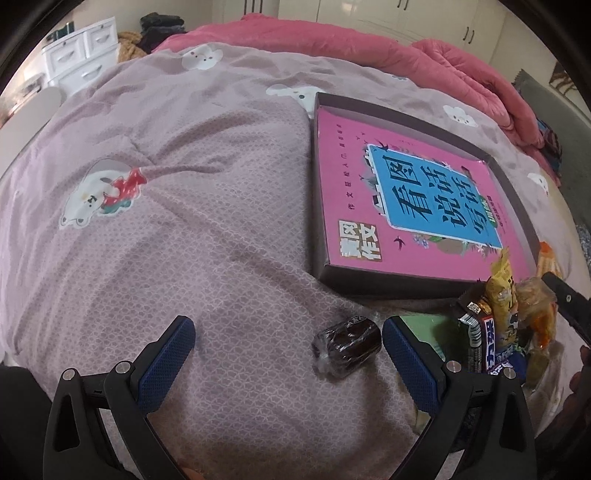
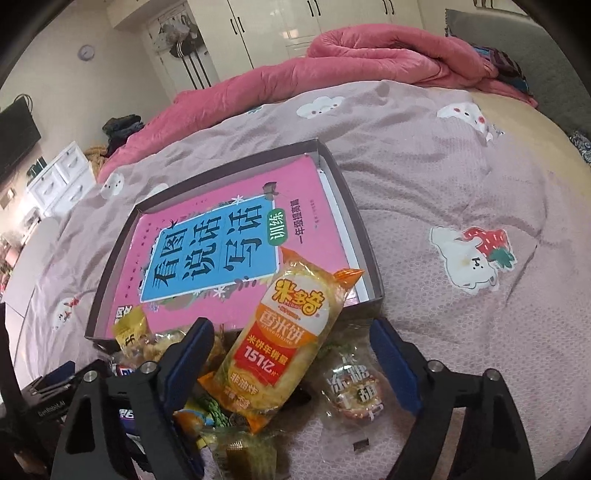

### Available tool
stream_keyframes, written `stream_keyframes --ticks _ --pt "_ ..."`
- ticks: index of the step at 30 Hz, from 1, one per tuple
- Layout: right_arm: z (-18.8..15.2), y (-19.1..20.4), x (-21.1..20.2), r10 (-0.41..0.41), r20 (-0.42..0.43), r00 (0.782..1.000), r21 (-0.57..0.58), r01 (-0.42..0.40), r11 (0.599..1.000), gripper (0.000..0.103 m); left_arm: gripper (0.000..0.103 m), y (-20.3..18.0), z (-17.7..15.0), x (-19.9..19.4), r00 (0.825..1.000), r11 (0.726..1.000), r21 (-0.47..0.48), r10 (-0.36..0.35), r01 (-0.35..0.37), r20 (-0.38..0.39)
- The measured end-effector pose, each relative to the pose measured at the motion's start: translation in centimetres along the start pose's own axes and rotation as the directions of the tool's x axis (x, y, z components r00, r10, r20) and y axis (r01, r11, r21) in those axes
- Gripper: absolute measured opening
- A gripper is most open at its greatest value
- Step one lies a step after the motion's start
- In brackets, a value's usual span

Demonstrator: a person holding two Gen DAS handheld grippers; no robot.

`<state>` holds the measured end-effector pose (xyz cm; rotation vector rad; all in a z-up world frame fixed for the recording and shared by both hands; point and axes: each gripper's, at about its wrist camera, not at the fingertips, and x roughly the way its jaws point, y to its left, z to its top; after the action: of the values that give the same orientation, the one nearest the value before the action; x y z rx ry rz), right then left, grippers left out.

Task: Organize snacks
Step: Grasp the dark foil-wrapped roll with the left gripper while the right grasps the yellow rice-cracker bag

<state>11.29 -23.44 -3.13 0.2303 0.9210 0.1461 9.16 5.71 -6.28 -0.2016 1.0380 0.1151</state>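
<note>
Both my tongs stood open and held nothing. My left gripper (image 1: 288, 349) bracketed a dark wrapped candy (image 1: 346, 348) on the bed (image 1: 184, 240); my right gripper (image 2: 291, 354) straddled the rice cracker pack (image 2: 291, 332). The box (image 2: 365, 236) contained only a book (image 2: 221, 251), so I judged the sorting hardly begun.

A home bedroom: beyond the fingers spreads a bed under a mauve quilted cover with bear patches (image 1: 184, 229), a rumpled pink duvet (image 2: 369, 55) farther off, white wardrobe doors (image 2: 273, 26) behind, white plastic drawers (image 1: 79, 55) far left.
</note>
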Motion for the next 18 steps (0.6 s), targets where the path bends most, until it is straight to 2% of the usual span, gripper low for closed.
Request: stream_keyframes --ticks 2,4,7,8,9,12,18 --pt "0.0 0.1 -0.1 0.019 0.004 1.0 0.0 -0.019 1.0 0.069 0.101 0.2 -0.1 0.1 1.0 1.0 -0.008 -0.014 0.014 -0.011" --pt "0.1 0.2 0.0 0.035 0.004 0.999 -0.003 -0.035 0.999 0.063 0.1 0.5 -0.3 0.0 1.0 0.999 -0.021 -0.029 0.029 -0.008" --pt "0.1 0.4 -0.1 0.068 0.004 0.998 -0.006 -0.068 0.998 0.051 0.094 0.4 -0.4 -0.3 0.999 0.999 -0.015 -0.044 0.044 0.003" --pt "0.1 0.4 -0.1 0.078 0.003 0.997 -0.004 -0.078 0.997 0.046 0.089 0.3 -0.4 -0.4 0.999 0.999 -0.011 -0.053 0.053 0.006" --pt "0.1 0.4 -0.1 0.083 0.004 0.997 -0.004 -0.083 0.997 0.044 0.08 0.2 -0.5 -0.5 0.998 0.998 -0.006 -0.065 0.065 0.009" --pt "0.1 0.5 -0.3 0.088 0.008 0.996 -0.01 -0.088 0.996 0.04 0.069 -0.4 -0.6 -0.9 0.996 0.996 0.02 -0.083 0.083 0.015" --pt "0.2 0.4 -0.3 0.094 0.008 0.996 -0.005 -0.094 0.996 0.04 0.065 -1.3 -1.4 -1.0 0.994 0.993 0.04 -0.112 0.112 -0.014"
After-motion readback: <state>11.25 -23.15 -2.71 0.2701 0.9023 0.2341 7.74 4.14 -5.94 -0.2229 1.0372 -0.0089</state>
